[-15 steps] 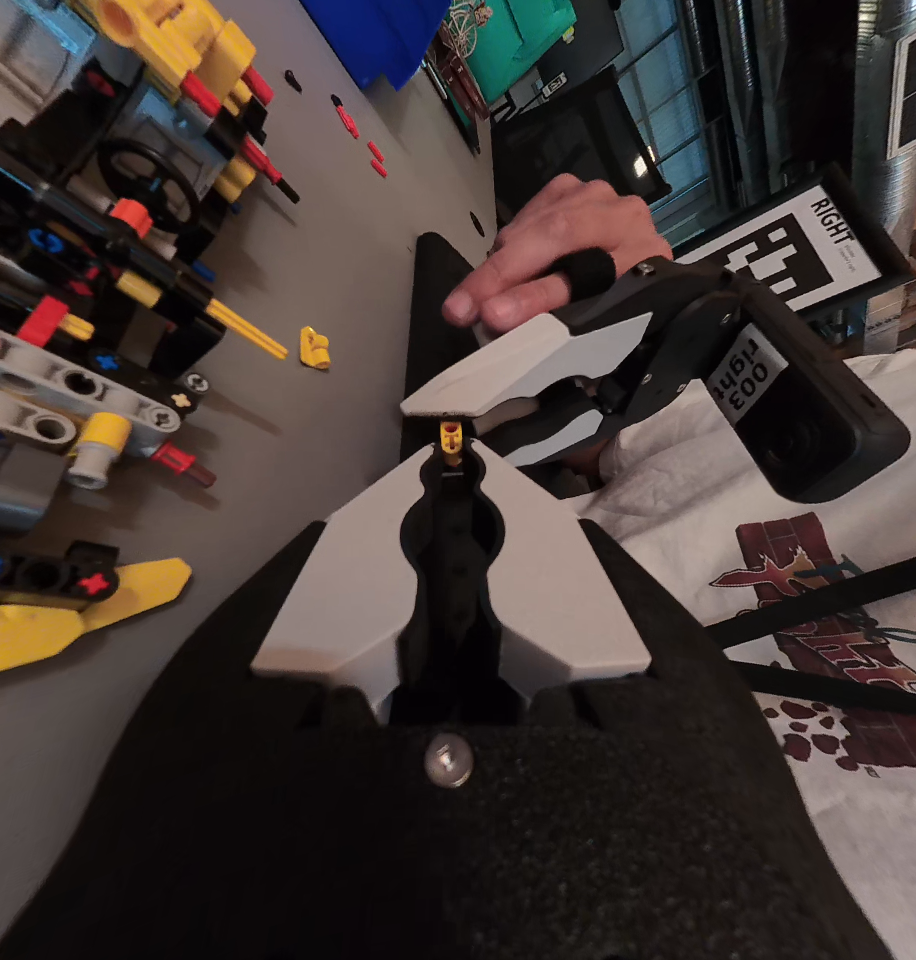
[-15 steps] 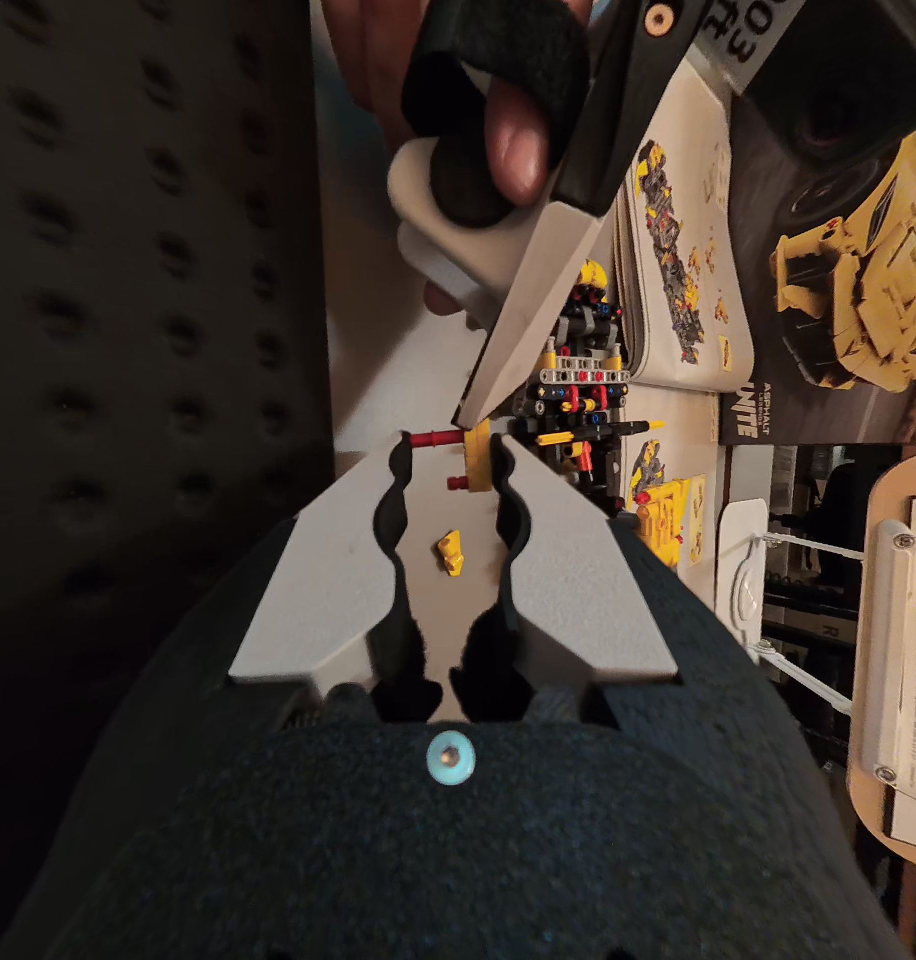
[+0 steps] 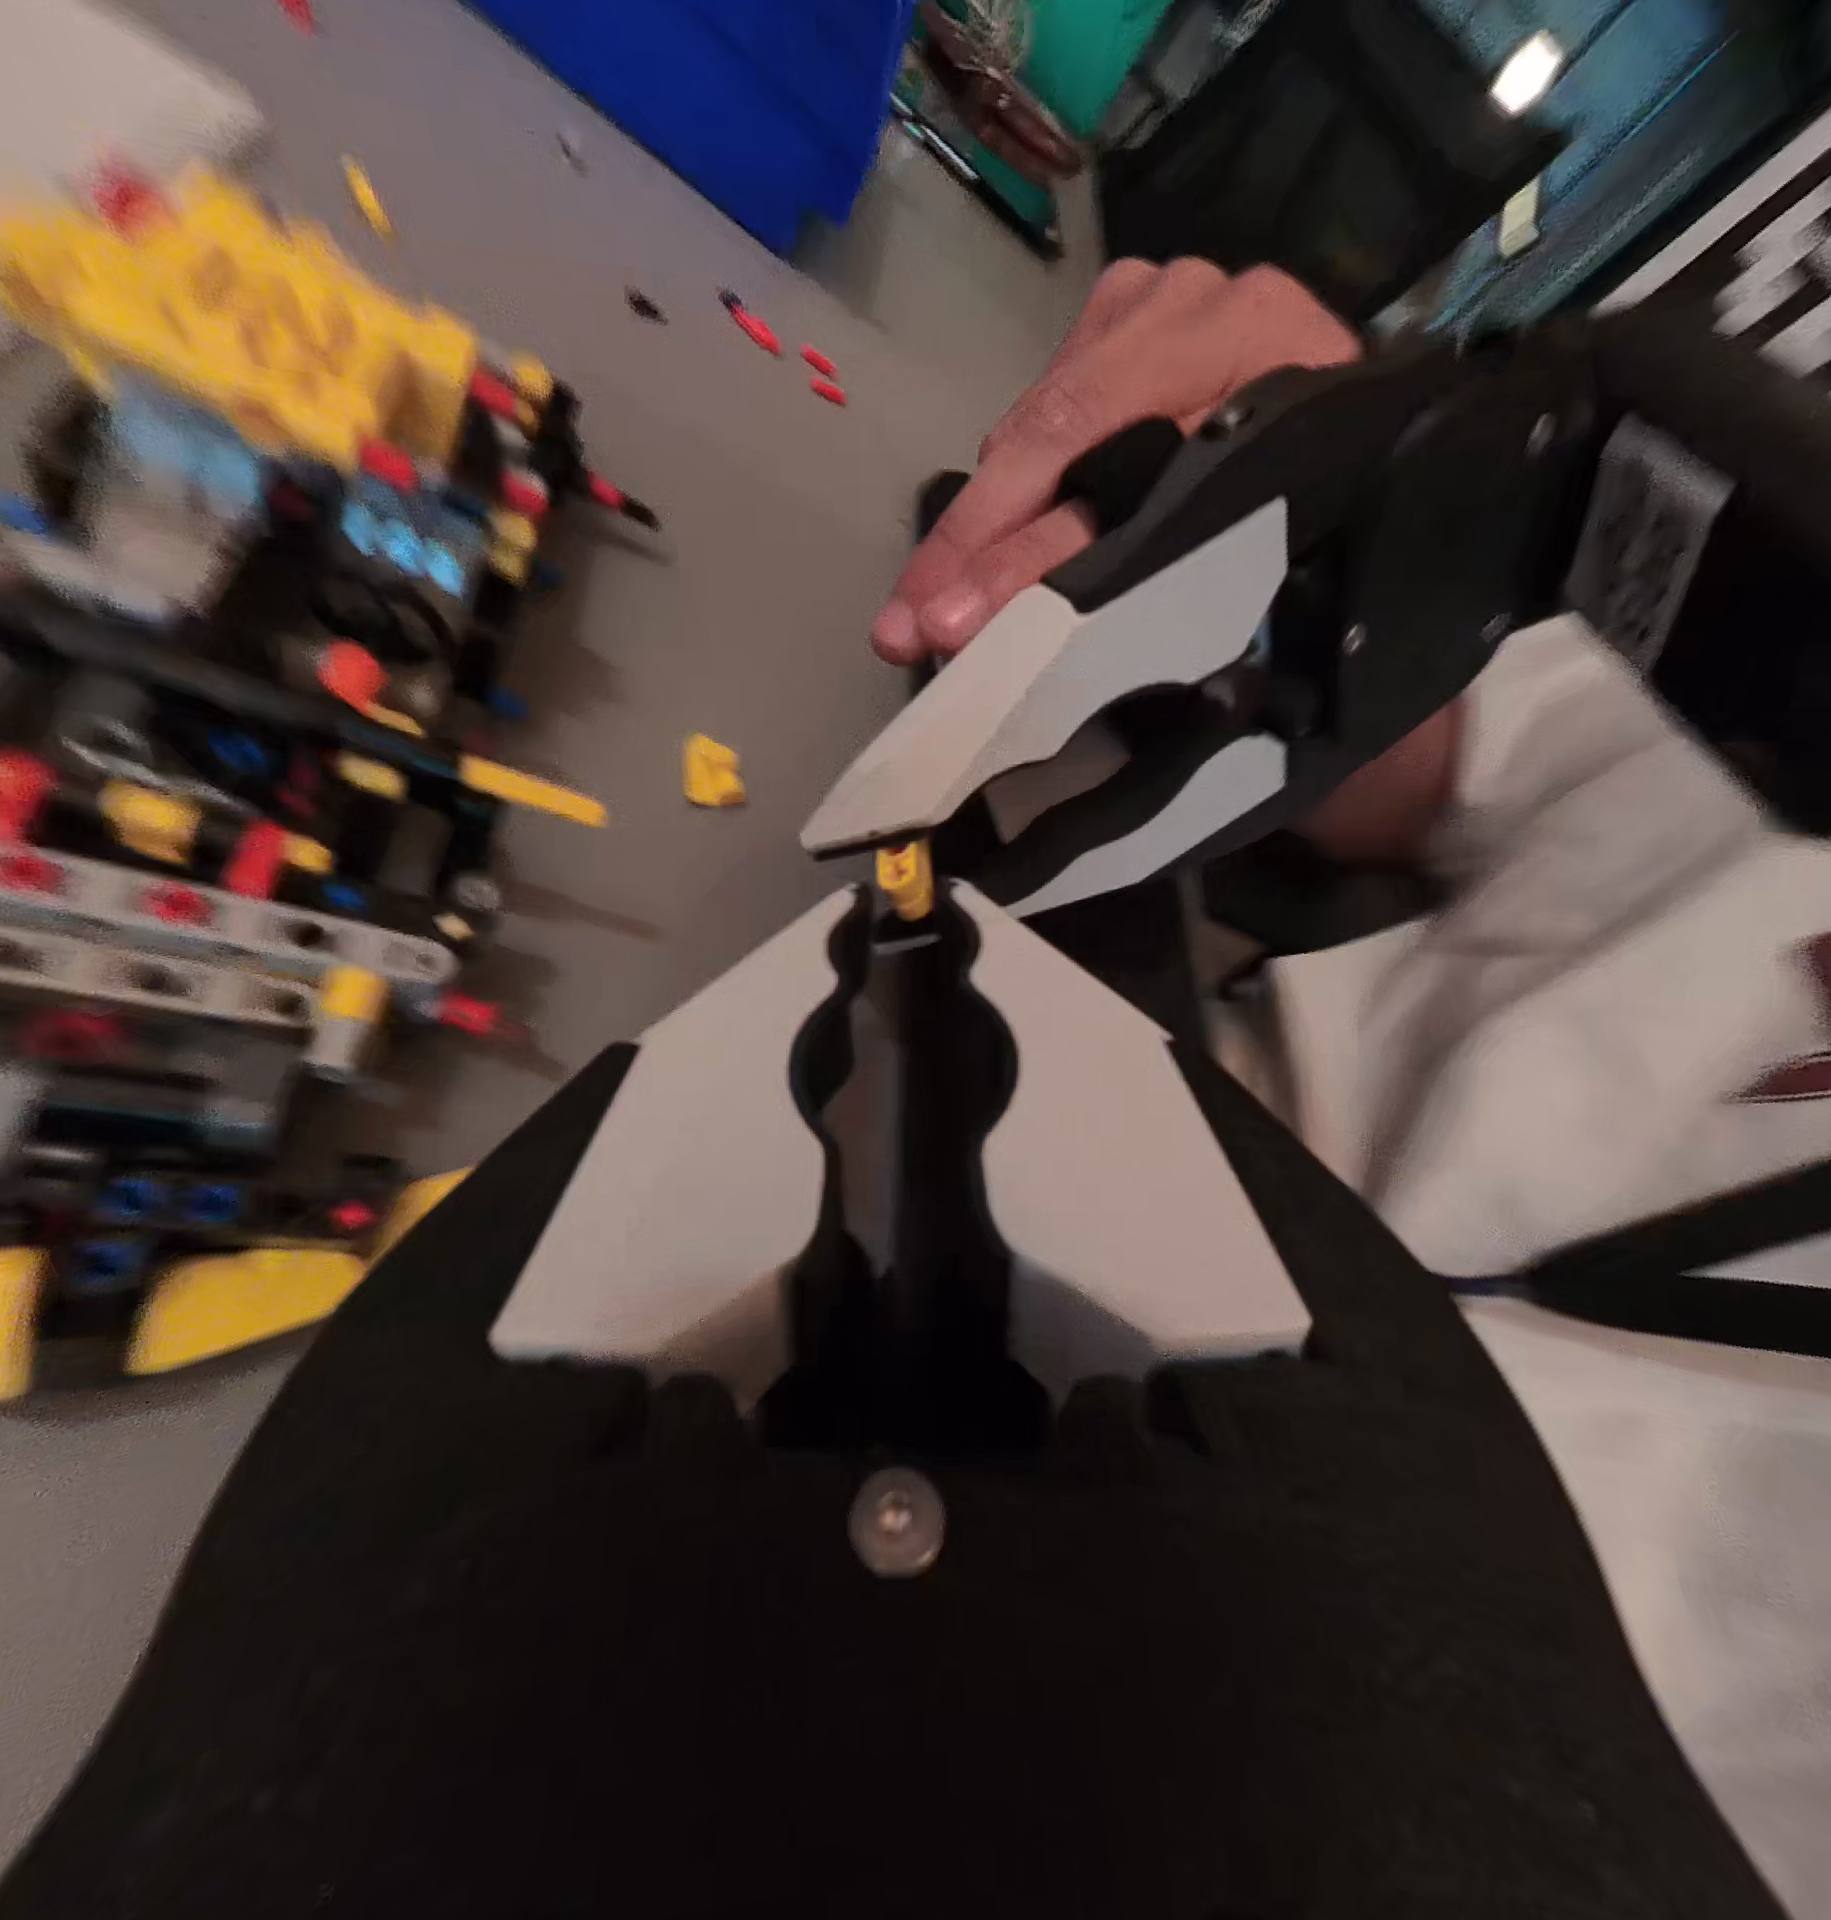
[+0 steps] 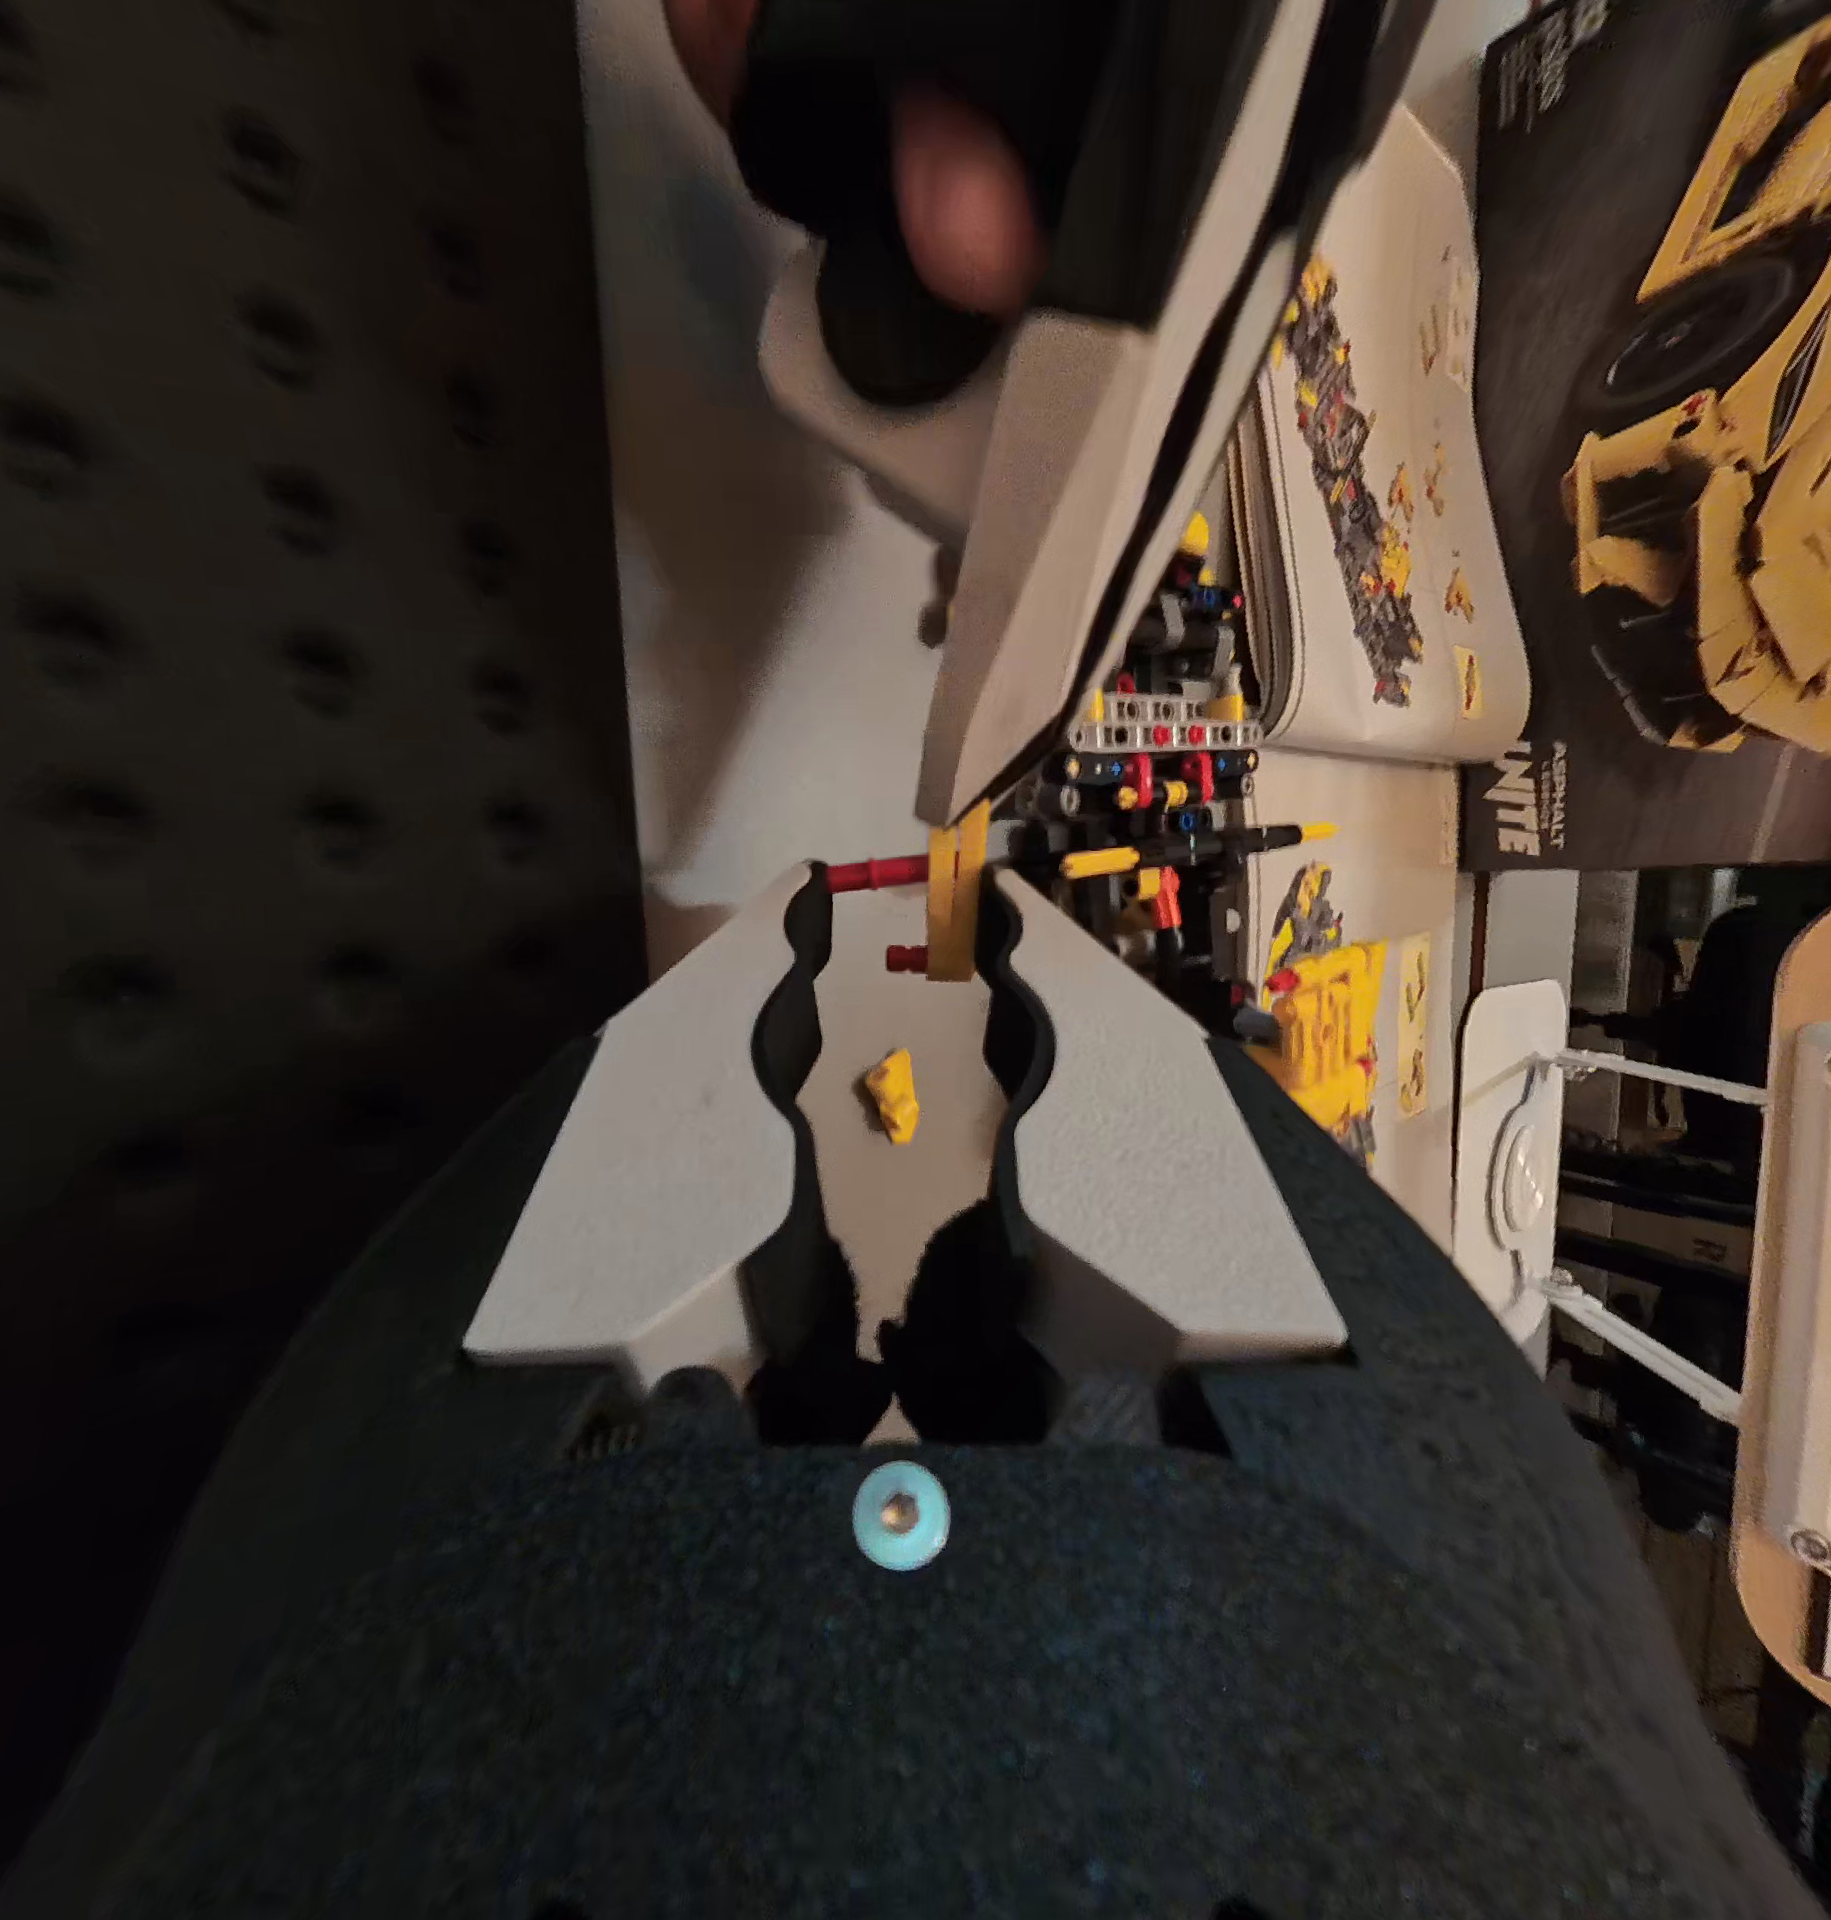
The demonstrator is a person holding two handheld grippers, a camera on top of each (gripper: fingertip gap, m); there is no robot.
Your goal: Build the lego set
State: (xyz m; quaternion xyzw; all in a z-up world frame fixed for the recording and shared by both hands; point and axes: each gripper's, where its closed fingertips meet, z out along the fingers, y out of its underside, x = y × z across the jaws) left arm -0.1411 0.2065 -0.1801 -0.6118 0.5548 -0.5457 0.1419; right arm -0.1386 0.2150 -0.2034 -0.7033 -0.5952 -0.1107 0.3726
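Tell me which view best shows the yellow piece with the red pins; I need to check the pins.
The right wrist view: the yellow piece appears side-on with both red pins visible. The left wrist view shows only its end, pinched at the left hand-held gripper tips; the pins cannot be made out.

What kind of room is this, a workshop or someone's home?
Probably a workshop or lab rather than a home: a grey worktable with a half-built brick car, blue storage bins, and the set's box beside its instruction booklet.

Left hand-held gripper (image 3: 903, 896) pinching yellow piece (image 3: 903, 881); right hand-held gripper (image 3: 895, 831) touching it.
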